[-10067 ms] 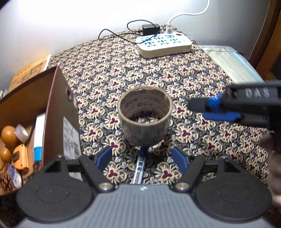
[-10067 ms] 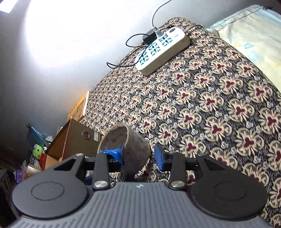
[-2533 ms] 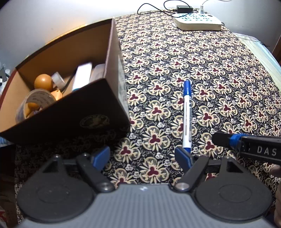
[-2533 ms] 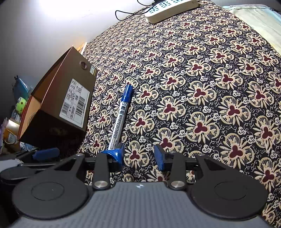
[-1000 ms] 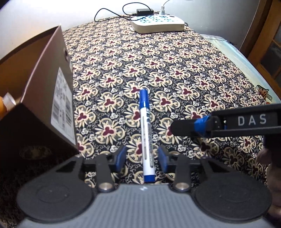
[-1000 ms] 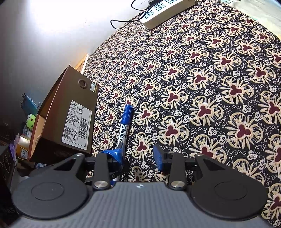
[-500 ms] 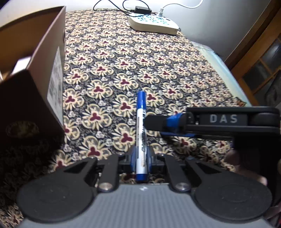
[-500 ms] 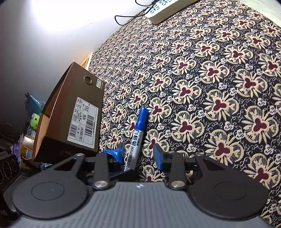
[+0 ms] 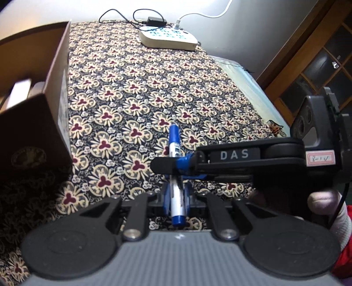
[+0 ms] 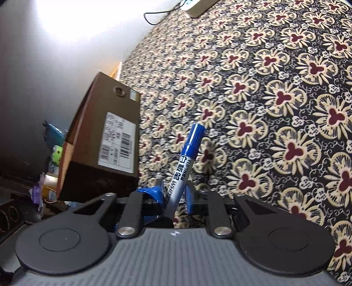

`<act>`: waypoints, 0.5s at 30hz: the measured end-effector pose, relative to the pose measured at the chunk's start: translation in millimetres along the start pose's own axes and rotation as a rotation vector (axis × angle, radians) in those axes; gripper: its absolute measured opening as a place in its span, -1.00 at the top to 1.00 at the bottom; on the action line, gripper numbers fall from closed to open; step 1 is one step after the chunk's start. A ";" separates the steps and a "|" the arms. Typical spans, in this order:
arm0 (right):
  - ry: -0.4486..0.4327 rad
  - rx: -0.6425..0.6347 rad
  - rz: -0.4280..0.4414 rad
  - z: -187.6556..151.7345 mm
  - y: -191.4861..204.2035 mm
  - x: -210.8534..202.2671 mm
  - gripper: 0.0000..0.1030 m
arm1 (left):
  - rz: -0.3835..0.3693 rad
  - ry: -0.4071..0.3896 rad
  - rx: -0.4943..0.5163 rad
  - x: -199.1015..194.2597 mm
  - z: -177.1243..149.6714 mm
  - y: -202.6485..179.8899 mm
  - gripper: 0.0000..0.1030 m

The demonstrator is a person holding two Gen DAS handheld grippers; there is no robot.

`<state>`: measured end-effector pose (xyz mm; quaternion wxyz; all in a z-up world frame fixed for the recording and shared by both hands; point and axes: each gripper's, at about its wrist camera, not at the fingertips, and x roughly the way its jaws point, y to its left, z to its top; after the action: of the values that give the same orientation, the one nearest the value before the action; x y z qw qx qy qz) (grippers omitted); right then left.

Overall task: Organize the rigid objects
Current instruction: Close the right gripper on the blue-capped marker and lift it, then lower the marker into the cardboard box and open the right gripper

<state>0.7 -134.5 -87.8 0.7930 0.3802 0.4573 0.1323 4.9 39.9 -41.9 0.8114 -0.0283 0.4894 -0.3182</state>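
Gripping the whiteboard marker (image 9: 176,198) near its tail end, the left gripper (image 9: 176,197) has its blue pads pressed against the barrel from both sides. The marker points forward, away from the camera, with its blue cap (image 9: 173,133) at the far end, above the patterned cloth (image 9: 132,92).

The right gripper (image 10: 175,195) meets the same marker (image 10: 187,162) from the right side. In the left wrist view its upper finger, marked "DAS", crosses over the barrel at mid-length. In the right wrist view the barrel stands between the two blue pads, tilted to the right; the left pad touches it, and whether the right pad does cannot be told. The jaws are narrowly spaced around the barrel.

Left of the marker stands a brown cardboard box (image 9: 33,123), open at the top, with a white barcode label (image 10: 116,140) on its side wall. Its contents are blurred. Beyond the box, in the right wrist view, small coloured items (image 10: 56,151) lie off the cloth edge, too small to identify.

At the far end of the cloth rests a white power strip (image 9: 168,39) with a black adapter (image 9: 156,21) and cables plugged in. To the far right is a wooden glazed door (image 9: 319,61).
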 end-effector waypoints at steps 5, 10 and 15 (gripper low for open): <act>-0.050 -0.056 0.057 1.0 29.1 -10.1 1.00 | -0.009 -0.068 0.038 -30.4 2.9 1.9 0.84; -0.073 -0.159 0.124 16.1 85.9 -10.6 1.00 | -0.030 -0.173 0.045 -76.4 22.3 19.9 0.84; -0.087 -0.337 0.116 34.5 157.2 11.6 1.00 | 0.017 -0.287 0.065 -118.0 42.5 44.4 0.84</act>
<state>57.2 -38.4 28.9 0.8556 0.2732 0.3710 0.2361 23.5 128.2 55.9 0.8762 -0.0433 0.3579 -0.3199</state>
